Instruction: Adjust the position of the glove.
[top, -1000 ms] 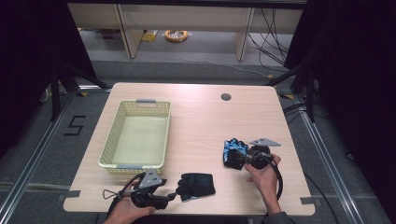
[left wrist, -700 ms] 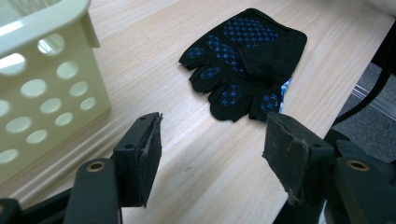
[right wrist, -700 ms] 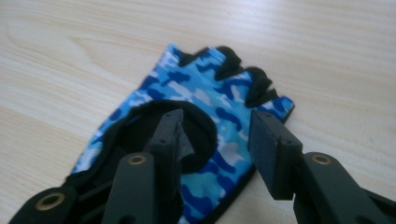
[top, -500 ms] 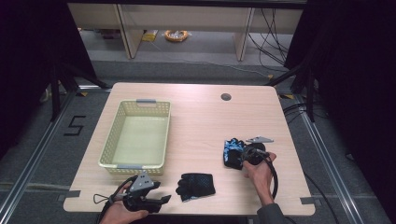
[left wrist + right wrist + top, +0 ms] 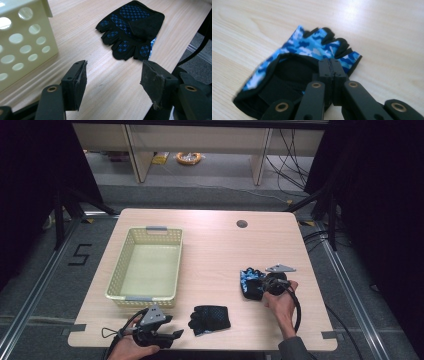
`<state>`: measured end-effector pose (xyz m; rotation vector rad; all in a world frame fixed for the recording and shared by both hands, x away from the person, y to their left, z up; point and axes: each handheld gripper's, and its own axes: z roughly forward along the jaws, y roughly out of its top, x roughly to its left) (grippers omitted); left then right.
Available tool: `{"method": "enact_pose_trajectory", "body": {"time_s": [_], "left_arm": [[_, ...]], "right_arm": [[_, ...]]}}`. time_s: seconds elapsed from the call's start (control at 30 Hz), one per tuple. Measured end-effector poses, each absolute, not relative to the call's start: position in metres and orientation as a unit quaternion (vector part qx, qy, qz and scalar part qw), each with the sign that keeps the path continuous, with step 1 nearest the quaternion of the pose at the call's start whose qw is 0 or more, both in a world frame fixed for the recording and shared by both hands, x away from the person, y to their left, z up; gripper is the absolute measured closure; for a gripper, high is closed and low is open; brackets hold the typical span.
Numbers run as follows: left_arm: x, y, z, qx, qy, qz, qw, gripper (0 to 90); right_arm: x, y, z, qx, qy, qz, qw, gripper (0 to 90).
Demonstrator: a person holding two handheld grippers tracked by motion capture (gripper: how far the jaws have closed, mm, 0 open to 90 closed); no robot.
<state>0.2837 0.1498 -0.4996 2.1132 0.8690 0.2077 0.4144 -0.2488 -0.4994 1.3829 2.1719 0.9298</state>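
My right gripper (image 5: pixel 261 285), jaws just closed, pinches the blue camouflage glove (image 5: pixel 250 281) at right; my left gripper (image 5: pixel 175 335) gapes beside the black glove (image 5: pixel 210 318), near the basket (image 5: pixel 129 296) on the table (image 5: pixel 215 250).

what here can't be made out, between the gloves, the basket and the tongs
- Right tongs: jaws have just been closing and meet over the blue camouflage glove; whether fabric is pinched is hidden by the jaws in the right gripper view.
- Same glove, high view: its right part is hidden by the hand and tongs.
- Black glove: its underside, with a blue strip peeking out.
- Basket: cut off by the left gripper view's left edge.
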Motion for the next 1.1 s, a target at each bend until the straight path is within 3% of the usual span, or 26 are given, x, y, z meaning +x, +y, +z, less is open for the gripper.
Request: {"method": "enact_pose_trajectory", "body": {"time_s": [0.4,0.43,0.47,0.83,1.1], "left_arm": [[0.286,0.152,-0.5,0.834,0.354,0.084,0.416,36.9],[0.286,0.152,-0.5,0.832,0.359,0.08,0.415,36.8],[0.286,0.152,-0.5,0.832,0.359,0.08,0.415,36.5],[0.288,0.155,-0.498,0.829,0.367,0.085,0.414,36.1],[0.289,0.156,-0.498,0.827,0.365,0.086,0.419,36.1]], "right_arm": [[0.403,-0.254,-0.464,0.452,0.77,0.389,0.227,89.7],[0.399,-0.251,-0.458,0.448,0.77,0.402,0.208,89.7],[0.397,-0.25,-0.455,0.441,0.77,0.404,0.22,89.7],[0.371,-0.229,-0.435,0.375,0.792,0.447,0.181,89.7],[0.35,-0.204,-0.431,0.338,0.81,0.462,0.13,89.7]]}}
